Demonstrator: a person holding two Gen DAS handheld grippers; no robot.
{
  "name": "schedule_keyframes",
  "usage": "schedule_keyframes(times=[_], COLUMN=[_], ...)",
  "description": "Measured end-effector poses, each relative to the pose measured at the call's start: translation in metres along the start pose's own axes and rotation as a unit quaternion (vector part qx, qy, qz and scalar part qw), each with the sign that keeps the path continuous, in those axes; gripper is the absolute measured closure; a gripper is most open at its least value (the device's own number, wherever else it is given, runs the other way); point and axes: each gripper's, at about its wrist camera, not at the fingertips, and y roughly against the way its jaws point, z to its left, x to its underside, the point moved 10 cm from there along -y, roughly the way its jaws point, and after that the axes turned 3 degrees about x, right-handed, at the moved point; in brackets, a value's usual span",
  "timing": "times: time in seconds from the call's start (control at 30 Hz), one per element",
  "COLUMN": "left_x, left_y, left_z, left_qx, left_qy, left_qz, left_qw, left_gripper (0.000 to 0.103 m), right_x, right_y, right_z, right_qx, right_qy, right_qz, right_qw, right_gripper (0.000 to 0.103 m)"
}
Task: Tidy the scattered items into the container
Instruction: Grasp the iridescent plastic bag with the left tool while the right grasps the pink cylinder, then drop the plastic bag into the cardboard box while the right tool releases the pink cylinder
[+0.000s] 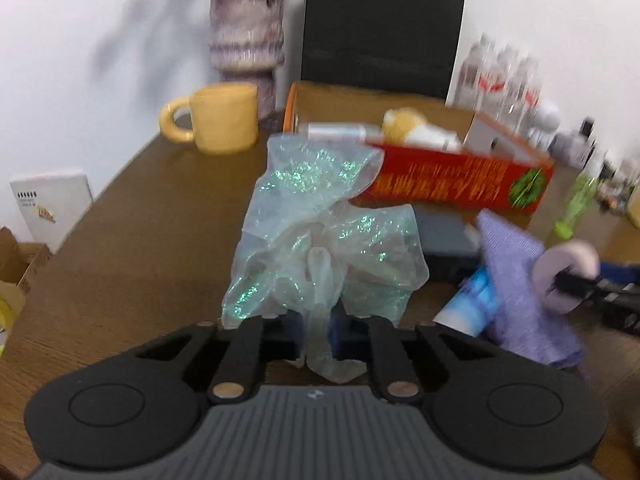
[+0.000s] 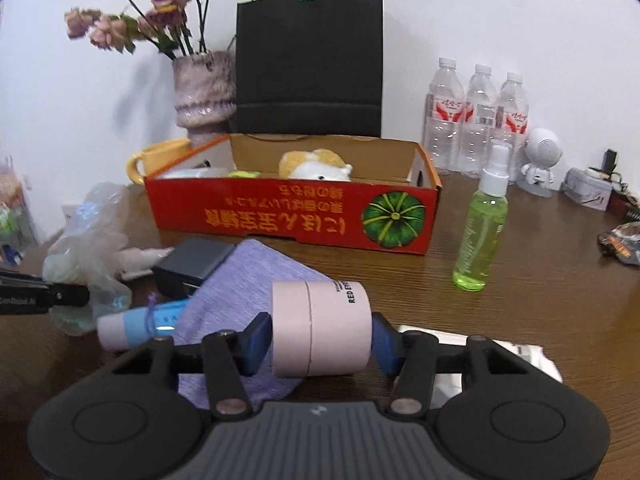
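My left gripper (image 1: 318, 334) pinches a crumpled iridescent organza pouch (image 1: 320, 232), lifted; my right gripper (image 2: 320, 346) clamps a pink cylindrical tub (image 2: 320, 330) end to end. Beyond, a lilac cloth (image 2: 244, 280), tube (image 2: 140, 326), charger (image 2: 194, 264) and spray bottle (image 2: 482, 232) await; the cardboard box (image 2: 292, 216) already holds a plush toy (image 2: 314, 166), so I judge it partway.

Even indoor light, soft shadows of the flowers (image 2: 156, 8) on the wall (image 2: 500, 12), left view smeared with motion blur, right view sharp, both bowed by fisheye with dark vignetted corners.
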Motion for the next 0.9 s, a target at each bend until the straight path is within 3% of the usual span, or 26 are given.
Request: schedule_keyframes(times=[0.23, 0.4, 0.5, 0.67, 0.7, 0.73, 0.77, 0.83, 0.9], left_x=[-0.071, -0.145, -0.178, -0.188, -0.187, -0.187, -0.187, -0.187, -0.188], left_y=[0.054, 0.037, -0.012, -0.142, -0.162, -0.172, -0.181, -0.198, -0.194], left_z=[-0.026, -0.058, -0.072, -0.071, -0.069, -0.068, -0.067, -0.065, -0.066], left_qx=[0.051, 0.086, 0.079, 0.069, 0.065, 0.064, 0.063, 0.061, 0.059], left_qy=[-0.022, -0.064, -0.08, -0.034, -0.017, -0.009, -0.002, 0.01, -0.008], left_qz=[-0.092, -0.106, -0.077, 0.047, 0.064, 0.069, 0.074, 0.082, 0.075], left_qw=[0.9942, 0.9886, 0.9907, 0.9959, 0.9957, 0.9955, 0.9953, 0.9947, 0.9954], left_gripper=[0.093, 0.093, 0.093, 0.092, 0.084, 0.063, 0.053, 0.041, 0.022], right_x=[-0.04, -0.096, -0.144, -0.202, -0.206, -0.209, -0.211, -0.211, -0.209], right_y=[0.034, 0.039, 0.019, -0.076, -0.094, -0.111, -0.125, -0.152, -0.171], right_z=[0.002, 0.002, -0.003, -0.035, -0.041, -0.046, -0.051, -0.059, -0.066], right_qx=[-0.022, -0.036, -0.022, 0.03, 0.053, 0.071, 0.082, 0.099, 0.121], right_qy=[-0.014, 0.005, -0.008, -0.075, -0.075, -0.075, -0.082, -0.089, -0.085], right_qz=[-0.065, -0.097, -0.098, -0.005, 0.01, 0.022, 0.031, 0.05, 0.065], right_qw=[0.998, 0.995, 0.995, 0.997, 0.996, 0.994, 0.993, 0.99, 0.987], right_gripper=[0.054, 0.054, 0.054, 0.054, 0.054, 0.054, 0.054, 0.054, 0.053])
